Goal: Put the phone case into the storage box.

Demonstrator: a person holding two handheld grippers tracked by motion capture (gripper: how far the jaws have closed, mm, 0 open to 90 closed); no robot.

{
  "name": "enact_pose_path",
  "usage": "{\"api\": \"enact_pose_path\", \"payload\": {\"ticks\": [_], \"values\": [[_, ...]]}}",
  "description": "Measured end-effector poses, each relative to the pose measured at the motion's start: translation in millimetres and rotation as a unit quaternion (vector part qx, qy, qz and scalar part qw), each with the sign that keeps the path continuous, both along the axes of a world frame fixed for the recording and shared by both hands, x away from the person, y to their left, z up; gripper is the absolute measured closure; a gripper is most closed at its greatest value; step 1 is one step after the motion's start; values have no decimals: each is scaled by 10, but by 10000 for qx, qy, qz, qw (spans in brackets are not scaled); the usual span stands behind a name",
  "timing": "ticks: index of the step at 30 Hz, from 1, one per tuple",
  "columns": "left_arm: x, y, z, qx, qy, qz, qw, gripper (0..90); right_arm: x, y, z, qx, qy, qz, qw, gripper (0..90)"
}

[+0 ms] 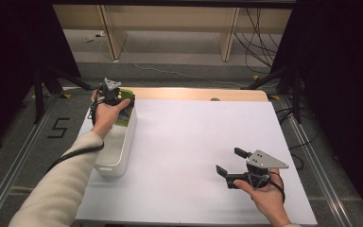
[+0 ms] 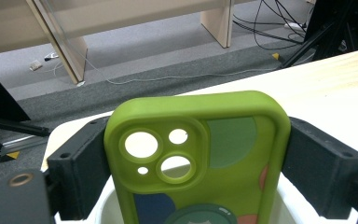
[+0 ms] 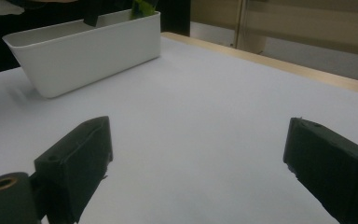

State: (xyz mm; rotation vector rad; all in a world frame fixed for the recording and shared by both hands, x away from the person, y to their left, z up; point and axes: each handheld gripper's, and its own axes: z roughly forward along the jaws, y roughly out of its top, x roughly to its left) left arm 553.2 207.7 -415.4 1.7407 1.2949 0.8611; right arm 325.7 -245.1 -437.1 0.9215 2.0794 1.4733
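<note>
A green phone case (image 2: 223,140) with coloured patches and round camera cut-outs stands upright between the two black jaws of my left gripper (image 2: 198,163), and both pads touch its sides. In the high view the left gripper (image 1: 118,101) holds the case (image 1: 126,112) at the far end of a white bin (image 1: 118,151), partly down inside it. My right gripper (image 1: 229,161) hovers low over the white table surface (image 1: 194,132) at the front right, jaws wide apart with nothing between them. The same bin (image 3: 84,51) lies far off in the right gripper view.
The bin stands lengthwise along the table's left edge. A wooden strip (image 1: 198,93) runs along the far edge of the white sheet. Beyond the table lie floor cables (image 1: 260,42), wooden furniture legs and dark tripod stands.
</note>
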Motion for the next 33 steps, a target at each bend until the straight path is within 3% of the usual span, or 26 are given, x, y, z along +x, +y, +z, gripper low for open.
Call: {"api": "enact_pose_path", "payload": {"ticks": [15, 33], "values": [[2, -20, 6, 82, -10, -27, 10000, 1, -1, 4, -1, -13, 19, 23, 10000, 91], [-58, -22, 107, 126, -137, 14, 9998, 0, -3, 5, 1, -6, 5, 13, 10000, 91]]}}
